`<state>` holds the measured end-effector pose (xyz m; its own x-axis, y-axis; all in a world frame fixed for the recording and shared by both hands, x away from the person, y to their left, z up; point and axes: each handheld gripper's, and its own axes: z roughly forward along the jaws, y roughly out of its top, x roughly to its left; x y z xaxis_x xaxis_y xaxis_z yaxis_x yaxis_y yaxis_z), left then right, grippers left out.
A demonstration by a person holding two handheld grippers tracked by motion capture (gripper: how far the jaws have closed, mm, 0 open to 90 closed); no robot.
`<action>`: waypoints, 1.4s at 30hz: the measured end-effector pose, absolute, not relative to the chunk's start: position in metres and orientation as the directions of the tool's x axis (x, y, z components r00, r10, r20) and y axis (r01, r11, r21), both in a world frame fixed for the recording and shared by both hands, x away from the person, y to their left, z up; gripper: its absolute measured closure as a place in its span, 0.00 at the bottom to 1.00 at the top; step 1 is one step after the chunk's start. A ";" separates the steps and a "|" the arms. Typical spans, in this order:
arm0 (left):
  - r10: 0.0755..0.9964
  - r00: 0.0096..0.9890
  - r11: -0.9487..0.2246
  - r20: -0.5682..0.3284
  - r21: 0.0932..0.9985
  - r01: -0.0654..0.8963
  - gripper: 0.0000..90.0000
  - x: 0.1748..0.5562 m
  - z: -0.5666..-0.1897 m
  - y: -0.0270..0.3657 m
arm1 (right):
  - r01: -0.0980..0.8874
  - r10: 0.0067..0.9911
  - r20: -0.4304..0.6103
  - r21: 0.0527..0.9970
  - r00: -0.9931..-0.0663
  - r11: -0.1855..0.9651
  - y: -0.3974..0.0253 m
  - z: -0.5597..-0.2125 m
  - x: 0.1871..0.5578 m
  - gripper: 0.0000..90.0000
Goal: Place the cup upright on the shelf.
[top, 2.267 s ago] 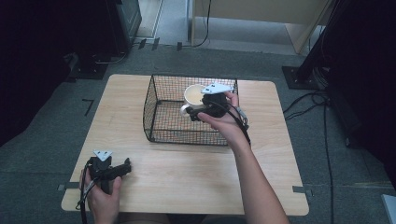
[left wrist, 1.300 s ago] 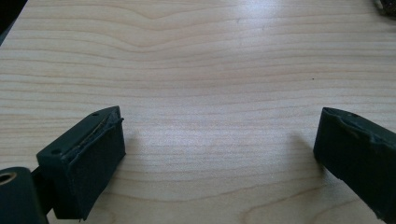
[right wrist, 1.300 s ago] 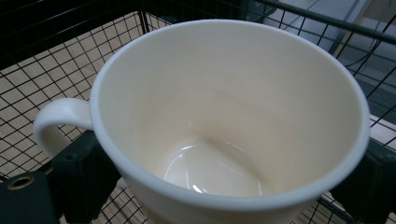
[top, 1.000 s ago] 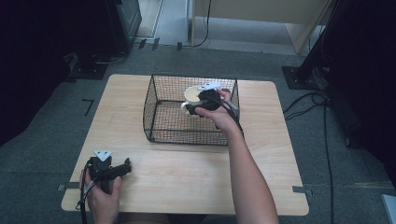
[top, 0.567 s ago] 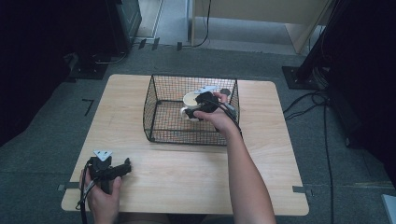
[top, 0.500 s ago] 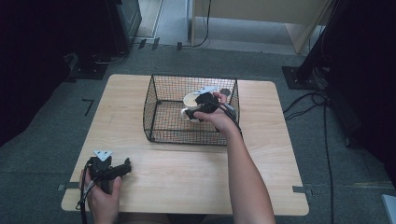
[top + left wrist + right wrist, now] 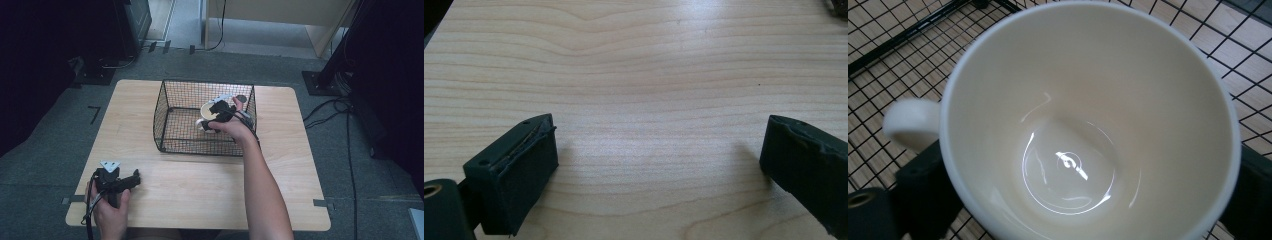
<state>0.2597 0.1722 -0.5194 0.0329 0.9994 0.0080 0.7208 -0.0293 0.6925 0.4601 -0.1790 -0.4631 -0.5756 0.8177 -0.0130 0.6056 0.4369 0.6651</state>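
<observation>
A white cup with a handle at its left sits between the jaws of my right gripper, which is shut on it inside the black wire basket. In the high view the cup hangs at the basket's right half, above the mesh floor. My left gripper rests near the table's front left corner. Its jaws stand open over bare wood, nothing between them.
The wire basket stands at the middle back of the wooden table. Its walls rise around the right hand. Cables trail on the floor to the right. Dark stands flank the table.
The right gripper has carried the cup a little lower and to the left inside the basket. The left gripper has stayed put.
</observation>
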 end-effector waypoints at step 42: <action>0.999 0.033 -0.029 0.008 0.693 0.721 0.02 0.260 -0.519 0.172 | 0.468 0.807 -0.043 0.796 -0.589 0.384 -0.185 -0.379 0.405 0.00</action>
<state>0.2598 0.1722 -0.5194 0.0326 0.9994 0.0078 0.7207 -0.0289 0.6927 0.4051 -0.1851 -0.3790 -0.5888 0.8071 -0.0433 0.4679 0.3840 0.7960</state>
